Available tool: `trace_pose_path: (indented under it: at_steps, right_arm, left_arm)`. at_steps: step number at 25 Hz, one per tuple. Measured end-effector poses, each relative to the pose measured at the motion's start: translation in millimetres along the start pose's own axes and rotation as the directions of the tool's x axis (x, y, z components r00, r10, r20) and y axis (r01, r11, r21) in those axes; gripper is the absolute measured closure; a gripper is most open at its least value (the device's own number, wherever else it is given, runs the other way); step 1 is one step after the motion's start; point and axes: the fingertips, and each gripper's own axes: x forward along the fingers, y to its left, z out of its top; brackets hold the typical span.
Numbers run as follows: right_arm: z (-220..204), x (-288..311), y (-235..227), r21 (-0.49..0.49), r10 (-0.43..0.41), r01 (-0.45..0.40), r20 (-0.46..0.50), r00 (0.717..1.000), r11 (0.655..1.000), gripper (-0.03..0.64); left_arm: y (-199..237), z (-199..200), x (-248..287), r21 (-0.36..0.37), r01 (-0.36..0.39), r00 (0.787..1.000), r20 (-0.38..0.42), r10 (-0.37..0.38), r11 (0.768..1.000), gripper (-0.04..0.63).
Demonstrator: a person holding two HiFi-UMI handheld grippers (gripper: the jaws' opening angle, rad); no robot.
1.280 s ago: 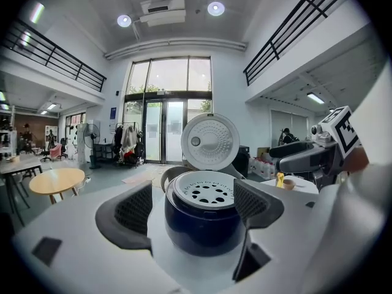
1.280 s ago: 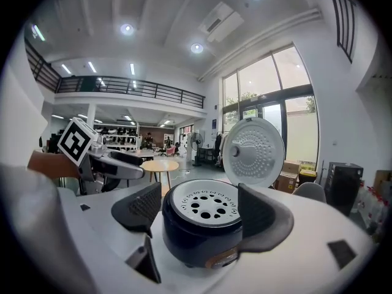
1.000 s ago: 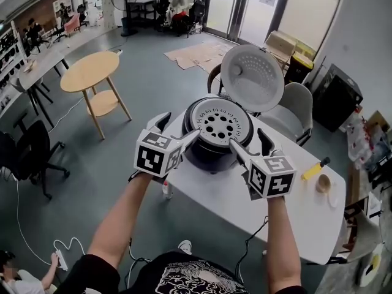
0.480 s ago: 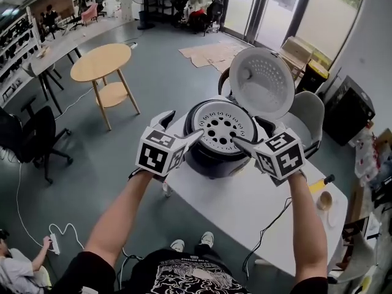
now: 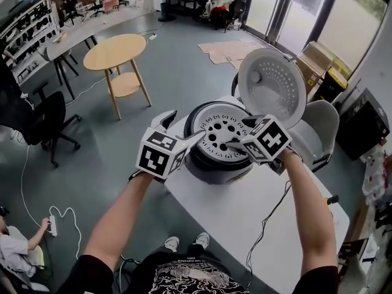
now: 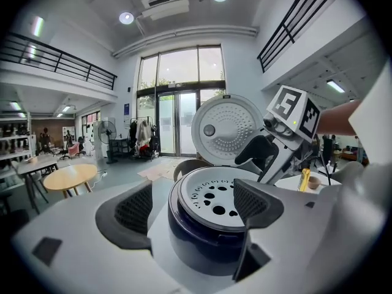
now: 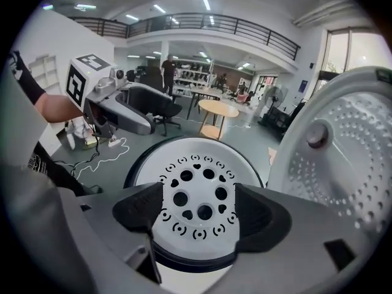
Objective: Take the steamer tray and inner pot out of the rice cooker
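Left tongs (image 5: pixel 184 124) spread, empty, beside rice cooker (image 5: pixel 214 165) | right tongs (image 7: pixel 199 211) spread over steamer tray (image 5: pixel 222 127) | tray seated in cooker on tabletop (image 5: pixel 245 216), lid (image 5: pixel 269 87) raised

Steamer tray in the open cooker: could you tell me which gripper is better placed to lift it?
Right, probably: the right gripper is open over the steamer tray, while the left gripper, also open, sits beside the cooker.

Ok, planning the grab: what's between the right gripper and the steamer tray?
Nothing: the right gripper view shows the open right gripper facing the bare steamer tray, with no object in the gap.
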Motion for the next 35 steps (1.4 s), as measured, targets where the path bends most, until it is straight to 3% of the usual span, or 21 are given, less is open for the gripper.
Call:
trace_pose_path:
  at_steps: [6, 18, 31, 35]
  right_arm:
    - [-17.2, 25.5, -15.3, -0.007, 0.089, -0.090, -0.085, 0.992, 0.996, 0.262]
    - [-33.7, 67.2, -18.5, -0.084, 0.212, -0.238, -0.245, 0.946, 0.968, 0.262]
    - [-40.0, 87.3, -19.6, -0.118, 0.209, -0.270, -0.373, 0.904, 0.956, 0.271]
    - [-33.0, 87.4, -11.7, -0.121, 0.224, -0.290, -0.387, 0.894, 0.949, 0.305]
  left_arm:
    - [-5.0, 1.1, 12.2, -0.009, -0.040, 0.999, -0.011, 0.039, 0.999, 0.192]
    - [-5.0, -3.6, 25.2, -0.011, -0.082, 0.996, -0.044, 0.081, 0.997, 0.192]
    - [2.1, -6.5, 26.2, -0.022, -0.095, 0.994, -0.052, 0.094, 0.995, 0.192]
    - [8.6, -3.5, 18.6, -0.028, -0.093, 0.995, -0.049, 0.091, 0.995, 0.192]
